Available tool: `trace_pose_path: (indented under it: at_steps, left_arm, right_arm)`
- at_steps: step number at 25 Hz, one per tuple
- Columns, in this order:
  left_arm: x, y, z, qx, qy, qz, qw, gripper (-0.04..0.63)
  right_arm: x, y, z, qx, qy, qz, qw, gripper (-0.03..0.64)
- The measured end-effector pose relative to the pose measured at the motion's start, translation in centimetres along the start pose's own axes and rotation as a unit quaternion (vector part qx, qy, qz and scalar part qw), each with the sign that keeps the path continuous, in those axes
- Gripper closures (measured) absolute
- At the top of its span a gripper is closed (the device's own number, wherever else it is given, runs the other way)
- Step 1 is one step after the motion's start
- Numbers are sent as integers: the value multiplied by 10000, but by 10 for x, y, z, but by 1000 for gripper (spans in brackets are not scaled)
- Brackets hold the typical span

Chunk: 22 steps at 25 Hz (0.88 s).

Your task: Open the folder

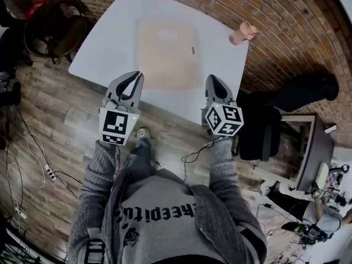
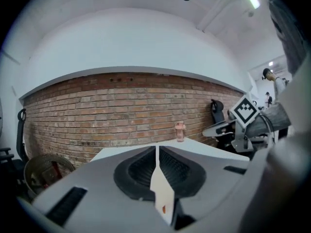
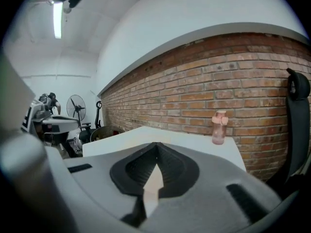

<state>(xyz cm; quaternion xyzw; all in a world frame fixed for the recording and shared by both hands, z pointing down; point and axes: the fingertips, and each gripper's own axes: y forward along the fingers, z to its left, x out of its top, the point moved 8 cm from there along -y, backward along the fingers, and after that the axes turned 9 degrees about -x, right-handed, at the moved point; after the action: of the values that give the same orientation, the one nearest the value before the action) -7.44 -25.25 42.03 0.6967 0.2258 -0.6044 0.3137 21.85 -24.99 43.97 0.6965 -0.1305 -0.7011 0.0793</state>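
Note:
A beige folder (image 1: pixel 168 54) lies flat and closed in the middle of the white table (image 1: pixel 110 43), with a small dark tab on its right edge. My left gripper (image 1: pixel 133 78) hovers over the table's near edge, just short of the folder's left corner, jaws shut and empty. My right gripper (image 1: pixel 212 80) hovers by the near edge off the folder's right corner, also shut and empty. In the left gripper view the jaws (image 2: pixel 157 147) meet at the tips, and a beige sliver of folder (image 2: pixel 163 193) shows behind them. The right gripper view shows the same with its jaws (image 3: pixel 156 145).
A pink bottle (image 1: pixel 242 33) stands at the table's far right corner by the brick wall (image 2: pixel 121 110). A black office chair (image 1: pixel 264 125) is right of the table, a round chair (image 1: pixel 55 26) to its left. Cables (image 1: pixel 33 164) run across the wooden floor.

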Motion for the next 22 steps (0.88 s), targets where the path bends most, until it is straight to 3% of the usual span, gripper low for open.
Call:
trace_pose_path:
  at_steps: [7,16,19,22]
  left_arm:
    - [-33,21,-17,-428,539,873,9938,583]
    - [-55,44,-25,-701,1127,1518,9795,556]
    - [-62,52,-33,-843,1587,1774,9676,495]
    - [-71,59,-45,-929,2243,2026,9487,477]
  right_arm:
    - [-48,33,-8,66,-107,762,9970,615]
    - [-85,65,-18,173,-89,1552,9877,615]
    - [-86,66,-20,208,64,1587,9871,615]
    - [-86,66,-17,233,14,1622,9865,615]
